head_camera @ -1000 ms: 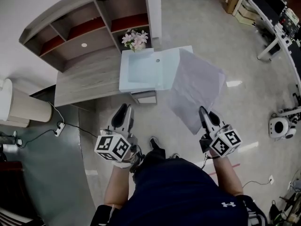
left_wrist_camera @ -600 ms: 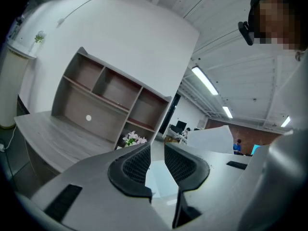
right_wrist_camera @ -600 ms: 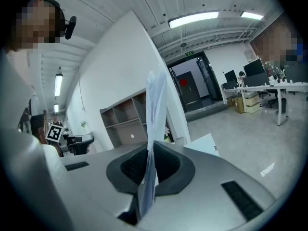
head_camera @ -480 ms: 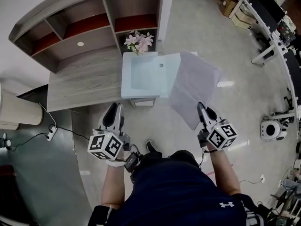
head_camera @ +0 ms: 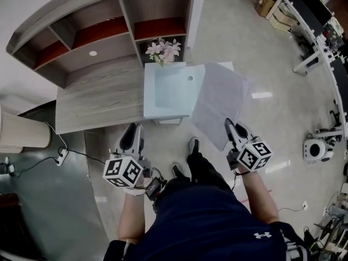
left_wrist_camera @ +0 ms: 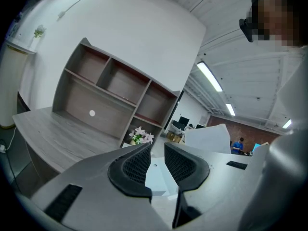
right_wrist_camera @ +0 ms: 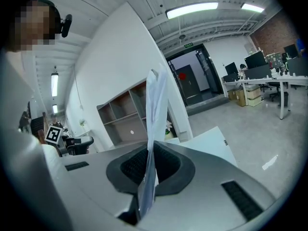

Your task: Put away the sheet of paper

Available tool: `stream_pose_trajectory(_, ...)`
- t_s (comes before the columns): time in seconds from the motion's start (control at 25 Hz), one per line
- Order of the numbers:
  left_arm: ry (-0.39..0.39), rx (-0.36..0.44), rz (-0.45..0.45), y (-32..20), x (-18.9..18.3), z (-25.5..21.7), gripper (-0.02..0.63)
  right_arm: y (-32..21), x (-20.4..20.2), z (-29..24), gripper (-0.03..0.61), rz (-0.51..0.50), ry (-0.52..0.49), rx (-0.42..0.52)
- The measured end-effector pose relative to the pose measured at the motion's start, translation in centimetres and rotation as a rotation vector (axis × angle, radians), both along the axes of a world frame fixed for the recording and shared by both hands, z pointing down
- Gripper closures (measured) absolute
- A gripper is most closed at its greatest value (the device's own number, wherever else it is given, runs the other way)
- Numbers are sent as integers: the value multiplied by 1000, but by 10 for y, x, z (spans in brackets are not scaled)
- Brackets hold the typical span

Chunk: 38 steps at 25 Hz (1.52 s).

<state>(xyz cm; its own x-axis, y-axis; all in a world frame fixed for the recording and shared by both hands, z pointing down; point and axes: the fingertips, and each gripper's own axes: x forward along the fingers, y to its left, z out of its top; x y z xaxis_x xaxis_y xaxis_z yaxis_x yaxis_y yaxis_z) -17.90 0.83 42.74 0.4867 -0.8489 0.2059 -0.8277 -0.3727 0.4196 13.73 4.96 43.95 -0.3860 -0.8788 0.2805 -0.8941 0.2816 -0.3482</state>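
Note:
A white sheet of paper [head_camera: 222, 99] hangs in the air in the head view, its near corner pinched by my right gripper [head_camera: 228, 126], which is shut on it. In the right gripper view the sheet [right_wrist_camera: 157, 105] stands edge-on, rising from between the pads of the right gripper [right_wrist_camera: 150, 154]. The sheet's far part overlaps the right side of a pale blue shallow tray [head_camera: 166, 88] on the grey wooden desk [head_camera: 98, 97]. My left gripper [head_camera: 130, 134] hovers before the desk's front edge. In its own view the left gripper [left_wrist_camera: 156, 150] is open with nothing between the pads.
Pink-white flowers [head_camera: 163, 50] stand behind the tray, under a shelf unit [head_camera: 103, 31] with open compartments. A cable and plug [head_camera: 61, 155] lie on the floor at left beside a cream cylinder [head_camera: 22, 130]. A white round device [head_camera: 316, 148] sits at right. The person's shoes [head_camera: 193, 145] are below.
The person has stepped toward the desk, and a foot now shows ahead. Both grippers have shifted and come lower, the right one carrying the sheet with it.

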Motion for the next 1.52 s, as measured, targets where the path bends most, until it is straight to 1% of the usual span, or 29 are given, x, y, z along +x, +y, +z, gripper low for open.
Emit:
stream_pose_trajectory(0.12, -28, -6, -14, -7, -2, 5, 515, -16, -2, 10, 565, -22, -4, -15)
stream_pose_trajectory(0.32, -65, -23, -40, -28, -2, 10, 515, -59, -3, 29, 565, -60, -40, -48)
stream_pose_trajectory(0.64, -112, -103, -56, -77, 26, 35, 515, -128, 9, 61, 565, -135, -75, -120)
stream_pose_trajectory(0.8, -138, -140, -63, -98, 39, 45, 515, -160, 18, 79, 565, -150, -101, -158)
stream_pose_trajectory(0.92, -136, -162, -73, -111, 47, 49, 515, -178, 25, 96, 565, -156, -135, -198)
stream_pose_trajectory(1.12, -140, -178, -79, -128, 60, 50, 515, -198, 33, 135, 565, -156, -257, -282)
stream_pose_trajectory(1.2, -136, -187, -86, -132, 61, 51, 514, -200, 35, 152, 565, -158, -280, -312)
stream_pose_trajectory(1.28, -135, -199, -98, -135, 61, 53, 514, -199, 33, 169, 565, -169, -285, -348)
stream_pose_trajectory(1.36, -130, -209, -108, -140, 62, 54, 514, -196, 32, 190, 565, -177, -279, -407)
stream_pose_trajectory(1.52, -107, -216, -108, -155, 73, 53, 514, -186, 39, 226, 565, -169, -234, -528)
